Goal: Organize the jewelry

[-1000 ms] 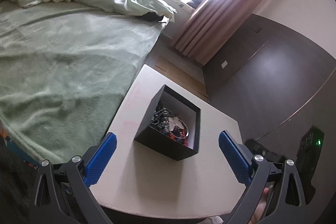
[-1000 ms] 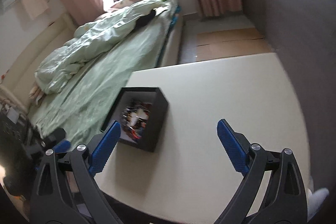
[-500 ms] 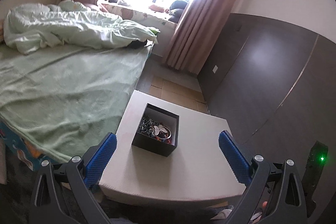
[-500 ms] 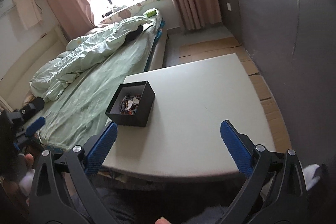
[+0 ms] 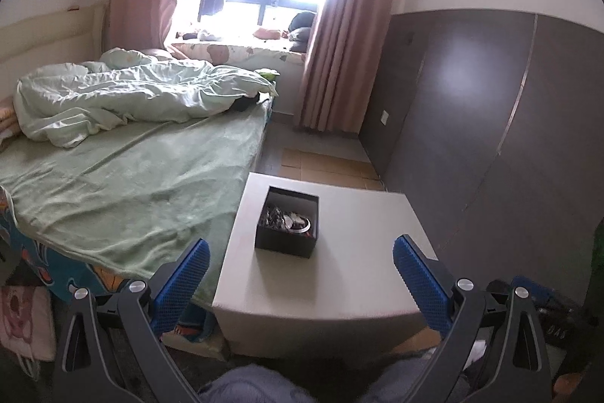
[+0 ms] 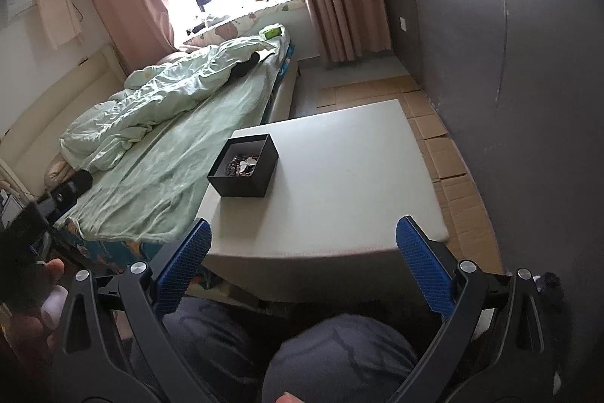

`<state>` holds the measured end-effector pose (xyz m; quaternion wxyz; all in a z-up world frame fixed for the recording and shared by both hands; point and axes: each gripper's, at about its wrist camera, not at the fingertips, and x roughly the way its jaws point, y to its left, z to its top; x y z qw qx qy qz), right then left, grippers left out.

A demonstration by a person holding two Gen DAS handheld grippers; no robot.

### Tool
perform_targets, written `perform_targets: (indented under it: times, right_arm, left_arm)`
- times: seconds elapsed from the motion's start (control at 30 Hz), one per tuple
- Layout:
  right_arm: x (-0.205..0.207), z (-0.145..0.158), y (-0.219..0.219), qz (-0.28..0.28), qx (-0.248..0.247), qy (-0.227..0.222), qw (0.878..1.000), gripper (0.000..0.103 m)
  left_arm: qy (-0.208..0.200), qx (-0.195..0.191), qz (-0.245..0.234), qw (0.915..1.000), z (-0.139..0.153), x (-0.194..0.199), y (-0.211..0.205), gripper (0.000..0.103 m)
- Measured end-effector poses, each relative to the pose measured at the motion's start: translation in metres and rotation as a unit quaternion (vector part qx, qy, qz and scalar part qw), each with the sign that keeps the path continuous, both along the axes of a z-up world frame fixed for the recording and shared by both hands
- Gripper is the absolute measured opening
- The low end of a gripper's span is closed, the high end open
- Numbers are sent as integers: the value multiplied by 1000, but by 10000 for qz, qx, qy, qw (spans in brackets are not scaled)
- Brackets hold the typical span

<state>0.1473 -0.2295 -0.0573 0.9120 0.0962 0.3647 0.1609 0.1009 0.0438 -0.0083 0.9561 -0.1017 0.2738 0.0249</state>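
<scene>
Pulled back and raised since the earlier frames: box smaller in both views, whole table top now in frame, knees entering along the lower edge.

Near: left gripper [image 5: 300, 274] spread wide, nothing between the jaws. Right gripper [image 6: 302, 252] likewise spread and empty, jaws just opened to their widest. Both well clear of the table [image 5: 358, 274], held above the person's knees [image 6: 332, 357].

Middle: black box [image 5: 287, 222], lid off, standing on the table toward its left side, centre of the left view; centre left in the right view. Jewelry [image 5: 287, 218] heaped inside as one tangled pile; no piece seen lying loose on the table top.

Far: bed [image 5: 124, 184] at left, curtains [image 5: 336, 36] and window at top.

Progress, judged: collecting into the box apparently done; sorting within it not evident.

Writing: none legible; no brand or label readable on box or grippers.
</scene>
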Motion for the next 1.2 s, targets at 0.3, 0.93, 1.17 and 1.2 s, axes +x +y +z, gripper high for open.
perform_targets:
  times: [0.3, 0.93, 1.17, 1.2]
  right_arm:
    - [-39, 17, -20, -136, -184, -88, 9997, 98]
    - [-58, 30, -35, -324, -242, -259, 9988, 98]
    - [-58, 31, -37, -288, -252, -267, 9989, 98]
    - [-59, 30, -37, -277, -255, -269, 9989, 98]
  left_arm:
    - [5, 91, -323, 9994, 14, -29, -34, 94]
    - [-56, 340, -322, 9989, 28, -54, -45, 94]
    - [-96, 275, -350, 9990, 28, -56, -44, 94]
    - [-95, 282, -347, 9990, 28, -57, -44, 94]
